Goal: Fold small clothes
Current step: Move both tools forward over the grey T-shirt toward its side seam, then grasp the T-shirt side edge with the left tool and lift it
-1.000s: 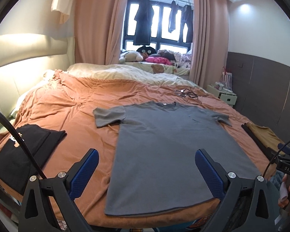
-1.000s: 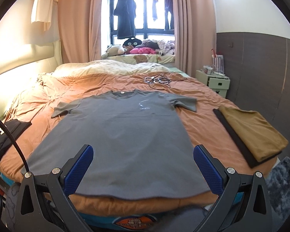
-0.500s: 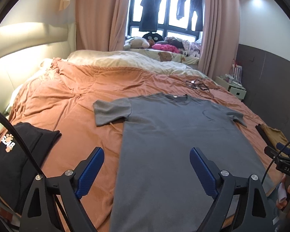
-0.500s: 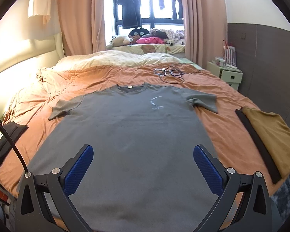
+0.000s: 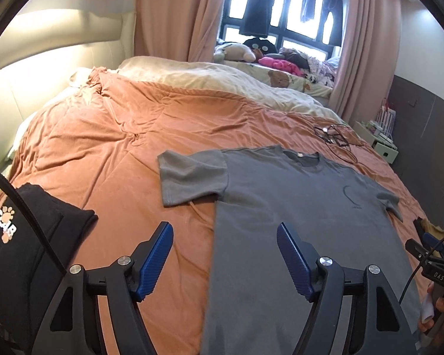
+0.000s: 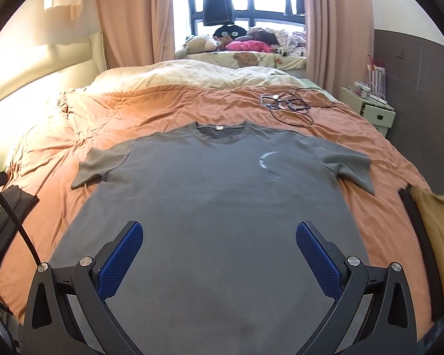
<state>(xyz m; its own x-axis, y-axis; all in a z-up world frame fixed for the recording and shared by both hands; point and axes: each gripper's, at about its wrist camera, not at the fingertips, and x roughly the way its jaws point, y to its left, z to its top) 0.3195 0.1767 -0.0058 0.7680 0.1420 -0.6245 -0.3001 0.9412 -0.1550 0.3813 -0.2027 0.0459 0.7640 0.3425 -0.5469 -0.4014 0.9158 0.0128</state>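
Left gripper [image 5: 225, 261]: blue pads spread wide, nothing between them; it hovers low over the left side edge of the grey T-shirt [image 5: 299, 224], one pad above the orange duvet [image 5: 109, 148], the other above the shirt body; jaw gap narrower than 1.0 s ago, and the view has advanced from the hem toward the left sleeve

Right gripper [image 6: 219, 261]: pads wide apart, empty, poised over the lower middle of the grey T-shirt [image 6: 222, 195]; gap unchanged across the frames; 1.0 s ago the hem and bed edge were in view, now cloth fills the space under the fingers, so the tool has moved inward over the bed

Shirt: flat, face up, collar toward the window, both sleeves spread, unfolded; position on duvet unchanged

Folded black garment [image 5: 23, 251] left of the shirt; folded mustard garment [image 6: 438, 224] right of it; tangled cable [image 6: 290, 105] beyond the collar
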